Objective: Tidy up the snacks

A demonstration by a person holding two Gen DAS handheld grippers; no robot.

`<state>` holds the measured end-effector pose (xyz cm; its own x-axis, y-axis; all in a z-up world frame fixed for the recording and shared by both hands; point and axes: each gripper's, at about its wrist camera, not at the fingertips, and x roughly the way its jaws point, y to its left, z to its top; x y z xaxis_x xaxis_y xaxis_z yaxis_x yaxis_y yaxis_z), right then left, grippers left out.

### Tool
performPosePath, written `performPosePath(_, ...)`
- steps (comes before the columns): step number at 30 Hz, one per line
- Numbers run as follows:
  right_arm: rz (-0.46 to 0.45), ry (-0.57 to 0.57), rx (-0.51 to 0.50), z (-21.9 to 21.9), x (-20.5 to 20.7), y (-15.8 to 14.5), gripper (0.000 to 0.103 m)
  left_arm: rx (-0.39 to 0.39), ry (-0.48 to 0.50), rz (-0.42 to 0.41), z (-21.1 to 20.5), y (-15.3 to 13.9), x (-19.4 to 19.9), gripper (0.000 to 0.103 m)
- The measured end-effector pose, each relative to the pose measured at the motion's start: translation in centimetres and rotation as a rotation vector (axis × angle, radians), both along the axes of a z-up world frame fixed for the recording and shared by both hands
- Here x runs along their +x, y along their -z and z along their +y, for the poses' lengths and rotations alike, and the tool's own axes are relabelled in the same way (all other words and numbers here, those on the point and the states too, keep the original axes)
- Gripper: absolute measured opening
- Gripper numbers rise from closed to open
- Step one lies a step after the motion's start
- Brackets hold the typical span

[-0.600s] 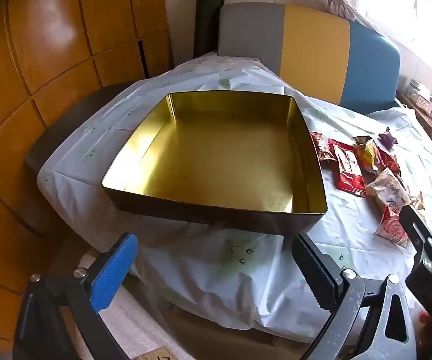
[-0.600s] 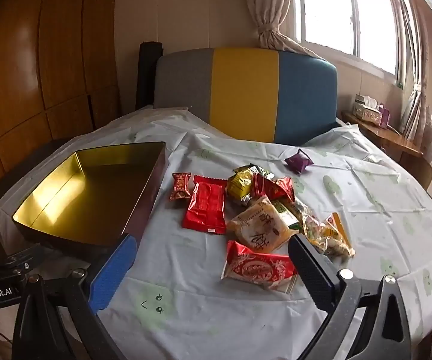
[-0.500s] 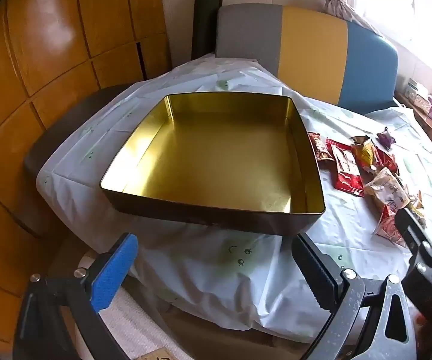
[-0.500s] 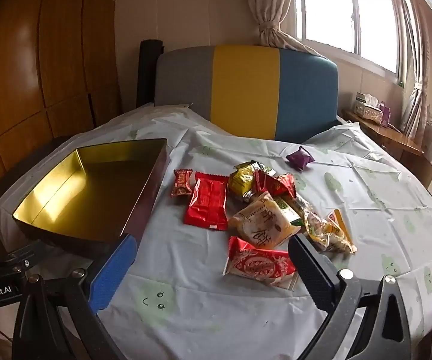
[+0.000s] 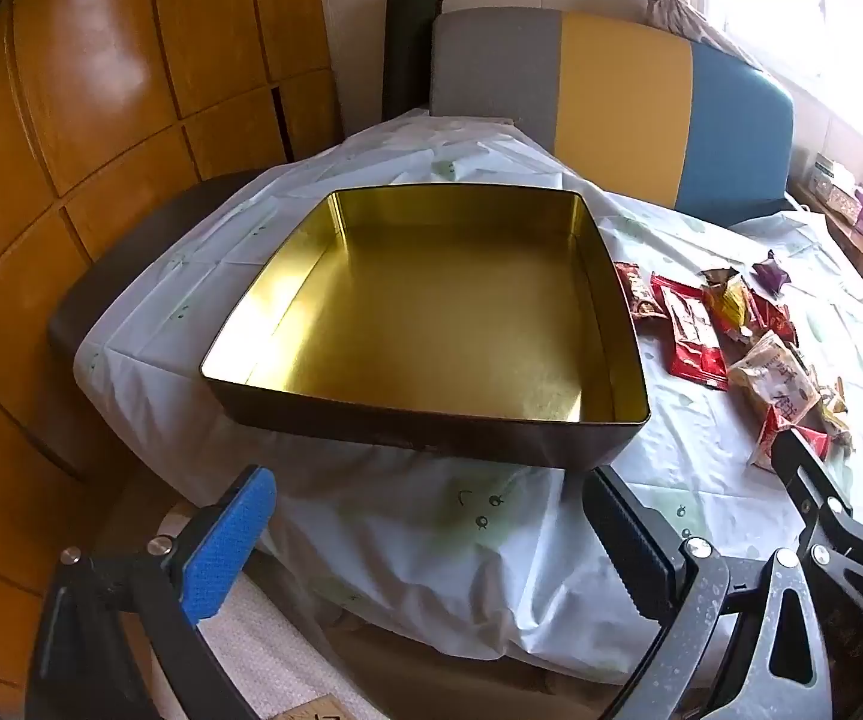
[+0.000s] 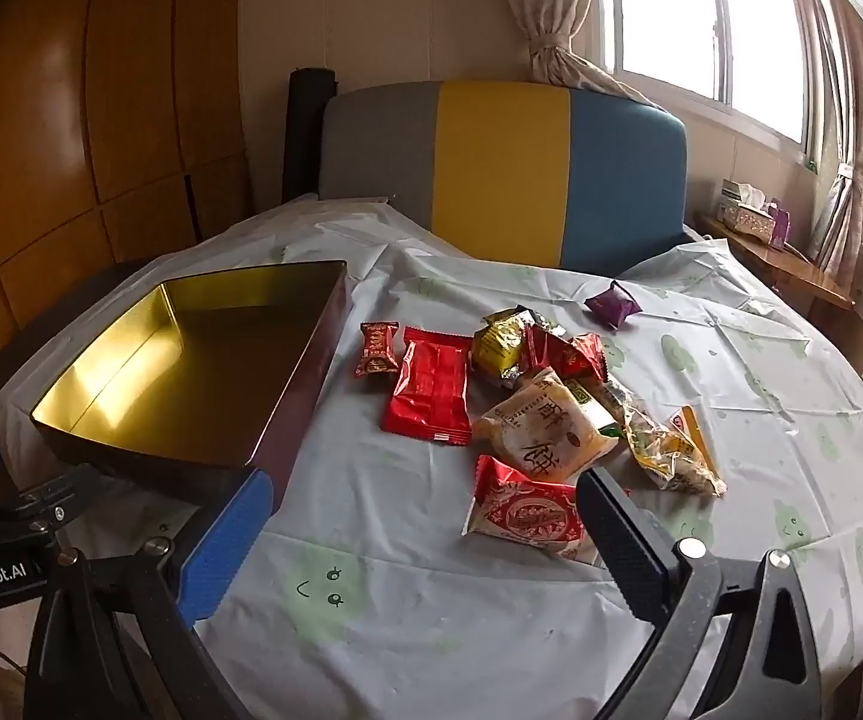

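Observation:
A shallow tin [image 5: 419,429], dark outside and gold inside, sits empty on the left of the clothed table; its right wall [image 6: 305,387] also shows in the right wrist view. Wrapped snacks lie loose to its right: a red packet [image 6: 431,387], a small red candy [image 6: 377,348], a beige packet [image 6: 542,435], a red-and-white packet [image 6: 524,513], a purple candy [image 6: 614,304]. My left gripper [image 5: 425,516] hangs open before the tin's near wall. My right gripper [image 6: 422,504] is open just short of the snack pile and holds nothing.
A white printed tablecloth [image 6: 761,372] covers the round table. A grey, yellow and blue chair back [image 6: 503,174] stands behind it. Wooden wall panels [image 5: 101,90] rise on the left. A side shelf with a tissue box [image 6: 749,210] is under the window on the right.
The right gripper has drifted slightly leftward in the left wrist view. Tin and snacks lie where they were, and both grippers stay open.

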<state>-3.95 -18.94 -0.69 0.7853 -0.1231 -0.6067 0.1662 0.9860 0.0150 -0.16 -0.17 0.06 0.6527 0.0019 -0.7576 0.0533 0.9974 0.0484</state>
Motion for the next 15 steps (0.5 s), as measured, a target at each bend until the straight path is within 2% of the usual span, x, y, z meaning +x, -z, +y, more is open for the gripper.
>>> performPosePath(15, 0.006, 0.005, 0.001, -0.1, 0.04, 0.26, 0.103, 0.005, -0.005, -0.001, -0.01, -0.06, -0.01, 0.103)
